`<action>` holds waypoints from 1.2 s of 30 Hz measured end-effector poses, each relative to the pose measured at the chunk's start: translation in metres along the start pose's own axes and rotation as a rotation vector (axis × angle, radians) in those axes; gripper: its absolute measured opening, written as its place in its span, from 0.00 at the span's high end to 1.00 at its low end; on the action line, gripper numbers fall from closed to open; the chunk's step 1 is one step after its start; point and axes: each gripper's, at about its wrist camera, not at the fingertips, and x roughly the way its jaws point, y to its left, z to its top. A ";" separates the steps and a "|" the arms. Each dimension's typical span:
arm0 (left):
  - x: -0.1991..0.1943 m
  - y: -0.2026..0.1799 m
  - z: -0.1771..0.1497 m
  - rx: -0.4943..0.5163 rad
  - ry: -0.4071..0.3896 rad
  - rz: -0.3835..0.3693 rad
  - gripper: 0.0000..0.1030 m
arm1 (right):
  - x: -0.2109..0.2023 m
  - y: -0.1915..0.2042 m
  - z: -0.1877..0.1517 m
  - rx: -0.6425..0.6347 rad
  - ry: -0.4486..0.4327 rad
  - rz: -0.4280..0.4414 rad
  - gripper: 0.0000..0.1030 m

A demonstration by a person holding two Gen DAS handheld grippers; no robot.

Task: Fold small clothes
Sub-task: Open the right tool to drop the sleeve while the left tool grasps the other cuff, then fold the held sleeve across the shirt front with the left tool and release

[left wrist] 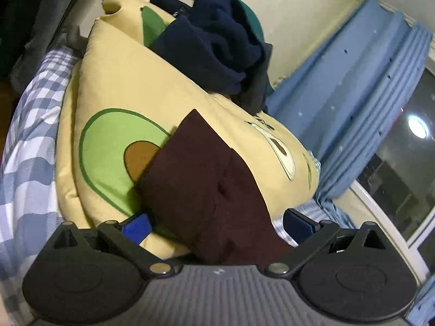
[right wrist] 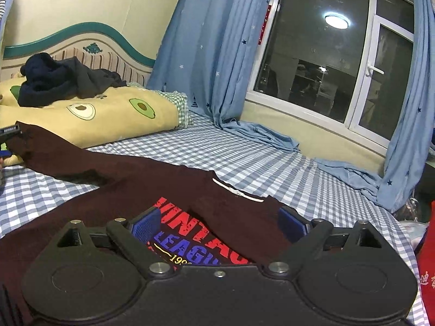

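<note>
A dark maroon shirt [right wrist: 114, 182] with a red and blue printed logo [right wrist: 190, 233] lies on the checked bed sheet [right wrist: 244, 157]. One long sleeve stretches left toward the yellow avocado quilt [right wrist: 108, 119]. My right gripper [right wrist: 217, 222] is open, its blue pads either side of the logo, just above the shirt. In the left wrist view my left gripper [left wrist: 214, 222] is open around the maroon sleeve end [left wrist: 201, 179], which rests on the quilt [left wrist: 108, 87]. The left gripper's tip also shows at the far left of the right wrist view [right wrist: 8, 135].
A pile of dark navy clothes [left wrist: 214, 43] sits on the quilt near the headboard [right wrist: 81, 40]. Blue curtains [right wrist: 212, 54] hang by the window [right wrist: 326, 54] and spill onto the bed. A red item [right wrist: 426, 266] is at the right edge.
</note>
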 end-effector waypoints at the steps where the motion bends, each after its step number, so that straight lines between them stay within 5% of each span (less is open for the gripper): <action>1: 0.004 -0.001 0.002 -0.001 -0.007 0.000 0.01 | 0.000 0.000 -0.001 -0.001 0.004 -0.002 0.09; 4: 0.008 -0.007 0.005 0.016 -0.025 0.028 0.10 | -0.002 0.000 -0.001 -0.006 0.013 -0.016 0.09; 5: 0.004 -0.009 0.003 0.033 -0.032 0.057 0.23 | -0.003 -0.001 -0.001 -0.005 0.012 -0.020 0.09; 8: 0.004 -0.014 0.002 0.087 -0.036 0.114 0.84 | -0.008 -0.004 -0.001 0.002 0.001 -0.027 0.09; 14: -0.004 -0.032 0.010 0.152 0.001 0.090 0.86 | -0.014 -0.010 -0.004 0.014 0.004 -0.040 0.08; 21: -0.028 -0.120 0.009 0.391 0.008 0.058 0.86 | -0.021 -0.020 -0.019 0.066 0.004 -0.071 0.05; 29: -0.043 -0.266 0.004 0.450 0.035 -0.127 0.86 | -0.035 -0.046 -0.055 0.203 -0.013 -0.045 0.05; 36: -0.055 -0.425 -0.058 0.617 0.047 -0.300 0.86 | -0.064 -0.077 -0.092 0.288 -0.030 -0.043 0.05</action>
